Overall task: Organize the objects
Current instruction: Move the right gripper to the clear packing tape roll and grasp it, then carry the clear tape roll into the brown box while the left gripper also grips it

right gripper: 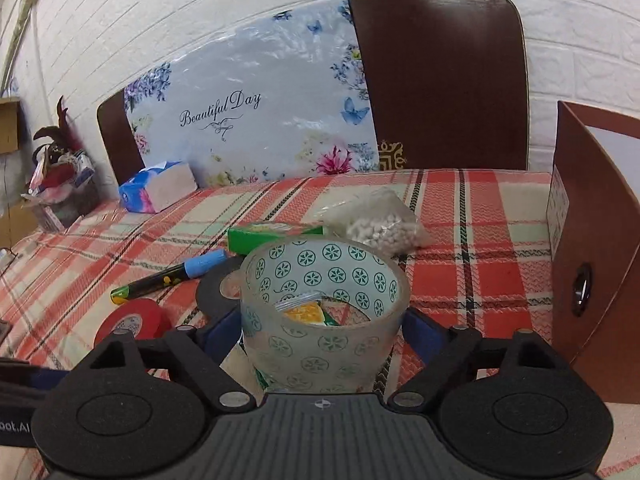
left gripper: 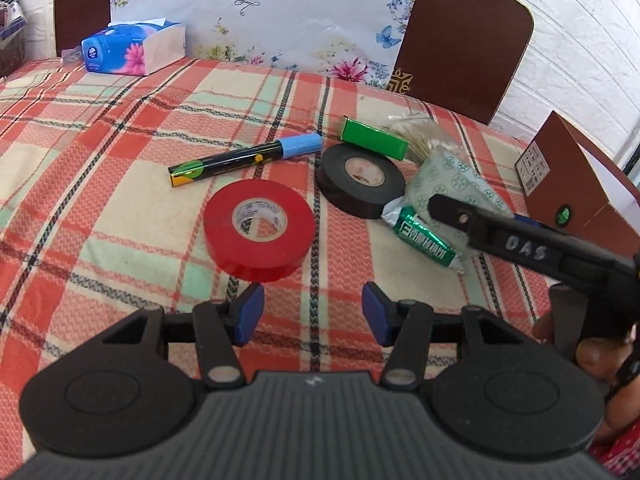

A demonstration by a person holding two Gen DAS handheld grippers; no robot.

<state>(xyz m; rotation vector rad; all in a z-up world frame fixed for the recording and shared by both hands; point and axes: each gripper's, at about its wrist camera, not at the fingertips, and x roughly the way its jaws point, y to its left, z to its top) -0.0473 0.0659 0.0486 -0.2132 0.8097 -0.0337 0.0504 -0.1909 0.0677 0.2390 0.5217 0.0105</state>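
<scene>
clear tape roll (right gripper: 324,312) lies on plaid cloth (left gripper: 100,128), between right gripper (right gripper: 320,334) pads, jaws spread wide, grip uncertain. left gripper (left gripper: 313,312) tilts down, half spread, empty, just short of red tape (left gripper: 258,230). brown box (right gripper: 596,240) at right, white brick wall (right gripper: 160,20) behind.

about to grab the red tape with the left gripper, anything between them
Nothing visible. The left gripper hangs open just short of the red tape roll, with only bare plaid tablecloth between. The marker and black tape roll lie beyond it.
</scene>
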